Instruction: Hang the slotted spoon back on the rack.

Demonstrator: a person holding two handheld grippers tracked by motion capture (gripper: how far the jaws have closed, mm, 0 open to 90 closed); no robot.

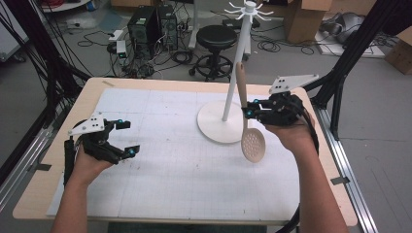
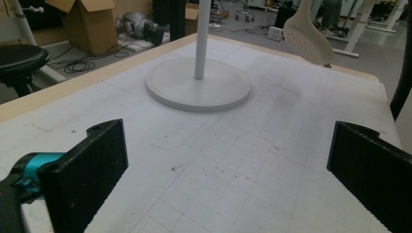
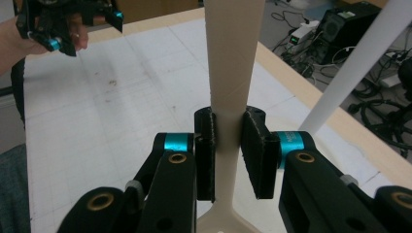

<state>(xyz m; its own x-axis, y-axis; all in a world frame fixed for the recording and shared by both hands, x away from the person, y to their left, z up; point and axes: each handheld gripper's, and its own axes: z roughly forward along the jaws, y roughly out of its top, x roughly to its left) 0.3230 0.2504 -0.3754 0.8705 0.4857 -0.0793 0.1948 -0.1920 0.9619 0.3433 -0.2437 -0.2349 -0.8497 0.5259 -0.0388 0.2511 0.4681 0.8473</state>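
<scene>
At right of centre in the high view, the right gripper (image 1: 251, 112) is clamping the beige perforated wooden spoon (image 1: 248, 127) by its handle above the table, bowl downward, while the left gripper (image 1: 127, 138) is resting released at lower left.

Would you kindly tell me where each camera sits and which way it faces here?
High view: above the person's side, looking forward and down on the white gridded mat; both forearms, left tool and right tool show.
Left gripper view: on the left tool, facing the white round-based rack stand; its open black jaws show.
Right gripper view: on the right tool, clamping the beige slotted spoon; the other hand shows far off.
All three share the spoon and stand.
</scene>
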